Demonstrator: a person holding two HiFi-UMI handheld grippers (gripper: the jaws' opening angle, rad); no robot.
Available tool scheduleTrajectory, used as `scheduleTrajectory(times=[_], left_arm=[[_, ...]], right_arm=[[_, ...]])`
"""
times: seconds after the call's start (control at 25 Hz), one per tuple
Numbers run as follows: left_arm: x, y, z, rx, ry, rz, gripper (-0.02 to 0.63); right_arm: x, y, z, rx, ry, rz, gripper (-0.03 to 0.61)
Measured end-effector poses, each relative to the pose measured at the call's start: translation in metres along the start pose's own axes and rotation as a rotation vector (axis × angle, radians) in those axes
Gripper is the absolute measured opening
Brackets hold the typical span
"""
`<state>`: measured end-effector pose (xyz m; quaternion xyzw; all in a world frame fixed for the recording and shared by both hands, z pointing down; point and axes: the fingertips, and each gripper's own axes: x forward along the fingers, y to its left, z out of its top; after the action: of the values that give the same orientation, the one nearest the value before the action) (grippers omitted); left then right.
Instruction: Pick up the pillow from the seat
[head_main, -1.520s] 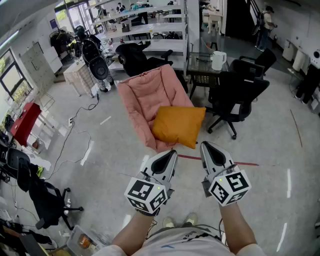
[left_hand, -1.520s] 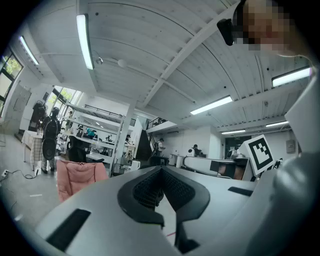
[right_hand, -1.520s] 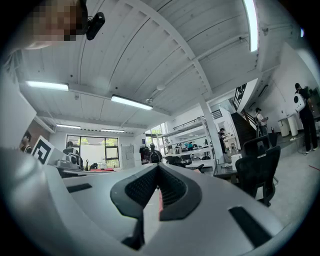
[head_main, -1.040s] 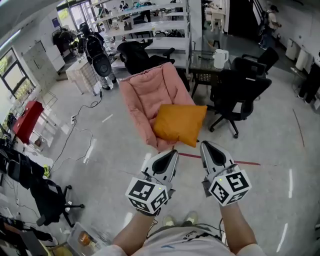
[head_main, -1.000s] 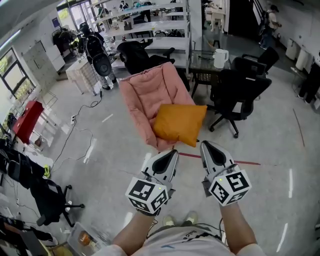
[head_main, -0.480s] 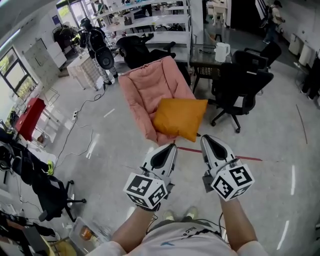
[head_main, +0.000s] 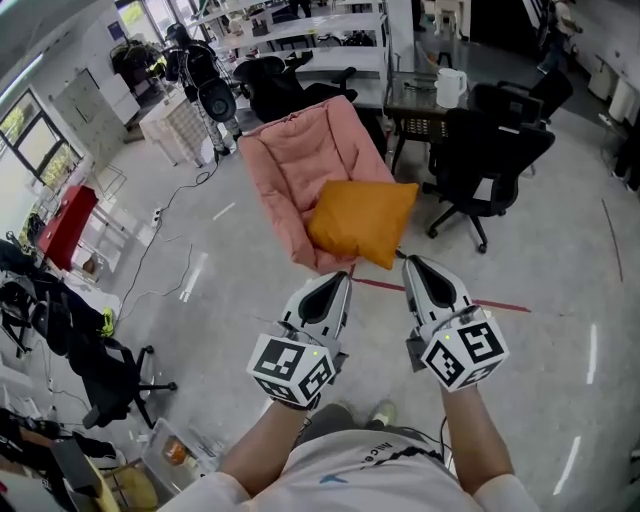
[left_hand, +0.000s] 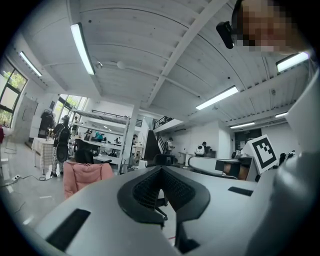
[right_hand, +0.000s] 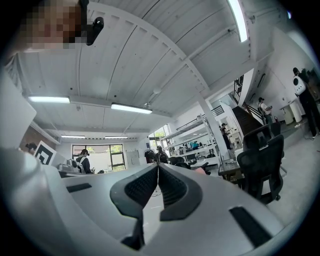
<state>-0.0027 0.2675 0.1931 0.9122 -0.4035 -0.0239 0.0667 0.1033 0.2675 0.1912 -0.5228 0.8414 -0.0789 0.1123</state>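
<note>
Pillow waiting on the seat, both grippers shut and empty

Your left gripper (head_main: 344, 277) and right gripper (head_main: 410, 262) are side by side, low in the head view. Each has its jaws pressed together with nothing between them. The orange pillow (head_main: 362, 222) lies tilted on the pink cushioned seat (head_main: 300, 160), ahead of both tips and apart from them. A black office chair (head_main: 490, 160) stands just right of the seat.

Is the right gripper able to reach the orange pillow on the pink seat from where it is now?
Probably yes, the way looks free: only floor lies between the right gripper and the pillow on the pink seat. Its jaws are shut, though, so they must open first.
</note>
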Motion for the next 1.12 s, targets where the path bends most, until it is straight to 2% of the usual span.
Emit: scheduleTrajectory(times=[0.24, 0.6, 0.84, 1.12], left_arm=[[0.018, 0.016, -0.001, -0.044, -0.007, 0.013, 0.011], [0.067, 0.061, -0.026, -0.1, 0.017, -0.005, 0.011], [0.121, 0.128, -0.049, -0.171, 0.042, -0.025, 0.011], [0.183, 0.225, -0.09, -0.239, 0.108, -0.032, 0.012]], right_arm=[[0.011, -0.019, -0.003, 0.01, 0.014, -0.012, 0.015], [0.059, -0.057, -0.026, 0.012, 0.058, -0.065, 0.015], [0.129, -0.093, -0.054, 0.017, 0.105, -0.103, 0.016], [0.225, -0.13, -0.106, 0.026, 0.196, -0.157, 0.017]])
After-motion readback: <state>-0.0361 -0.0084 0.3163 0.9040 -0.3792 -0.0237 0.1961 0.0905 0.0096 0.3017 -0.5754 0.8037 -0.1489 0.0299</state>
